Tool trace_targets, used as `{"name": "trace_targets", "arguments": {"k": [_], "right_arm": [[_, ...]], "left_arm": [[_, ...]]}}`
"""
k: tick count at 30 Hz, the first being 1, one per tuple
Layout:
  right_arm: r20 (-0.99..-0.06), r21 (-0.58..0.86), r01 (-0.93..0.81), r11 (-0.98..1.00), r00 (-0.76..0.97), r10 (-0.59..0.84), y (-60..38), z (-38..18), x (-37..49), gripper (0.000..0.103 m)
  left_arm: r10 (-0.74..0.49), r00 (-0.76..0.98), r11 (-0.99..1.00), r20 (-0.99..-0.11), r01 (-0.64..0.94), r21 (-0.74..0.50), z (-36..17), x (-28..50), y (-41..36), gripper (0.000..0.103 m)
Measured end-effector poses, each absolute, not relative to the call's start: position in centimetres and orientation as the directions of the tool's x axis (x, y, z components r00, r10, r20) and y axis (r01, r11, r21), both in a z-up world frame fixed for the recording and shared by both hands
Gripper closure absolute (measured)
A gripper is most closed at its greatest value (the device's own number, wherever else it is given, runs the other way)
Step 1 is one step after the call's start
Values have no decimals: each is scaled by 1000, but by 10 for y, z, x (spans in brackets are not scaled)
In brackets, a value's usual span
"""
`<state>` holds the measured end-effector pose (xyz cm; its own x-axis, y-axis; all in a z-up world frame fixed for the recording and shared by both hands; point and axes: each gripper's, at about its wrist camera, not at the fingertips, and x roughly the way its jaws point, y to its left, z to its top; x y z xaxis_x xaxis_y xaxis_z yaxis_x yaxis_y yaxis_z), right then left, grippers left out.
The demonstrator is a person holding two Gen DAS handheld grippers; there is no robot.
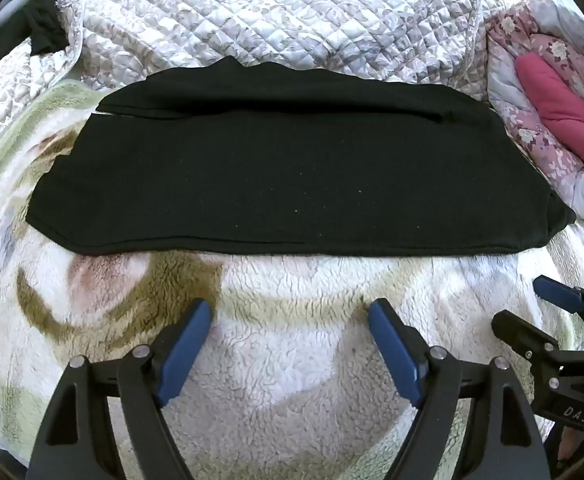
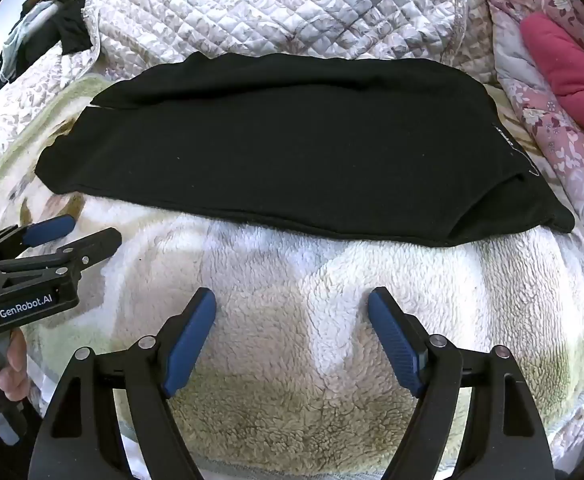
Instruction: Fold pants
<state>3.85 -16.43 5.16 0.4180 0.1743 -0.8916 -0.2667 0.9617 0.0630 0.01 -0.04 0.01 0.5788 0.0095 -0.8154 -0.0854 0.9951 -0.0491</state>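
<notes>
pants (image 1: 292, 168) lie flat across the fleece blanket (image 1: 292, 360), at twelve o'clock from my left gripper (image 1: 290, 314) and right gripper (image 2: 292, 303) — both spread wide, nothing between them.

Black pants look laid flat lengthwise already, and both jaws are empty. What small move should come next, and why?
Probably bring the left gripper forward to the near left edge of the black pants. They lie as a long band across the fleece blanket, one leg over the other, so a crosswise fold remains. The right gripper also hangs open, short of the cloth.
</notes>
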Motion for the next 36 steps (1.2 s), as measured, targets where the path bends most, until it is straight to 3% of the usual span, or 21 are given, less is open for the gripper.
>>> {"name": "trace_targets", "arguments": {"k": [36], "right_arm": [[-905, 28, -269, 963, 402, 138, -159, 49, 42, 24]], "left_arm": [[11, 588, 996, -809, -75, -40, -1, -1, -4, 19]]}}
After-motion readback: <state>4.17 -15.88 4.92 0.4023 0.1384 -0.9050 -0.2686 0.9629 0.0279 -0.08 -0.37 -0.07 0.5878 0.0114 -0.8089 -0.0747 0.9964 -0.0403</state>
